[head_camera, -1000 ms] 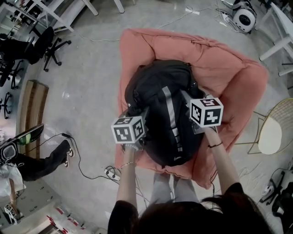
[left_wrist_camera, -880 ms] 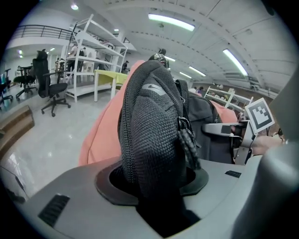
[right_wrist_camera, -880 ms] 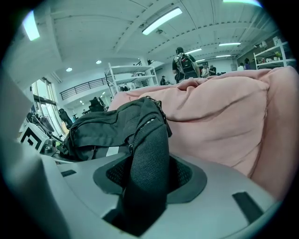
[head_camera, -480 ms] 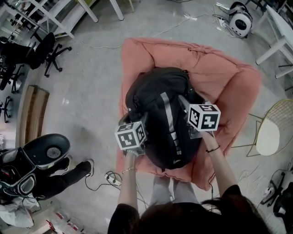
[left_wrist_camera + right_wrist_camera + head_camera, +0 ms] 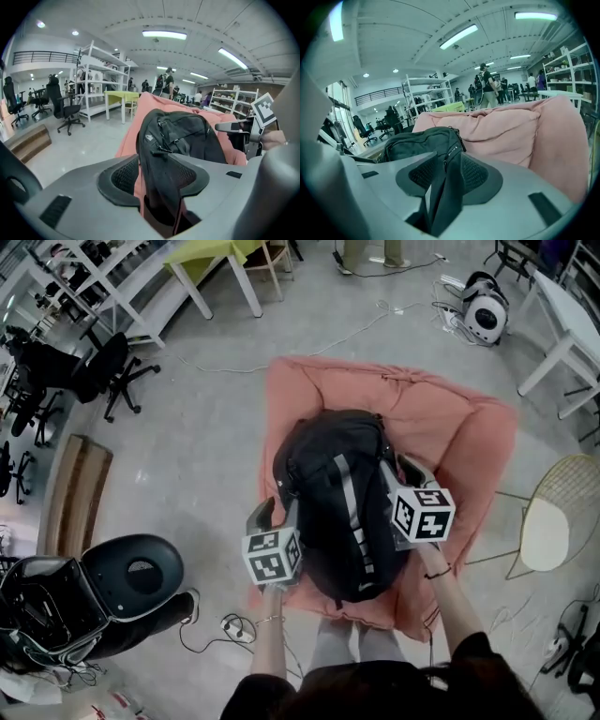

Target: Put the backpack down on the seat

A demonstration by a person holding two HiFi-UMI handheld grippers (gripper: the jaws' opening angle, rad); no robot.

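The black backpack (image 5: 337, 502) lies on the pink cushioned seat (image 5: 450, 418), its top toward the seat's back. My left gripper (image 5: 275, 509) is at the pack's left side and my right gripper (image 5: 397, 471) at its right side. In the left gripper view a black strap (image 5: 157, 154) of the backpack (image 5: 187, 136) hangs between the jaws of the left gripper (image 5: 157, 174), with a slit of pink beside it. In the right gripper view another strap (image 5: 446, 183) runs between the jaws of the right gripper (image 5: 443, 174). Both pairs of jaws are closing and do not press on the straps.
A yellow wire chair (image 5: 555, 512) stands right of the seat. Left are a wooden bench (image 5: 75, 493), black office chairs (image 5: 98, 371) and a dark round-topped machine (image 5: 131, 570). Cables (image 5: 225, 624) lie on the floor near my feet. White tables and shelving stand at the back.
The backpack has come to rest lower on the seat. Both grippers have drawn back toward me and their jaws have widened off the straps.
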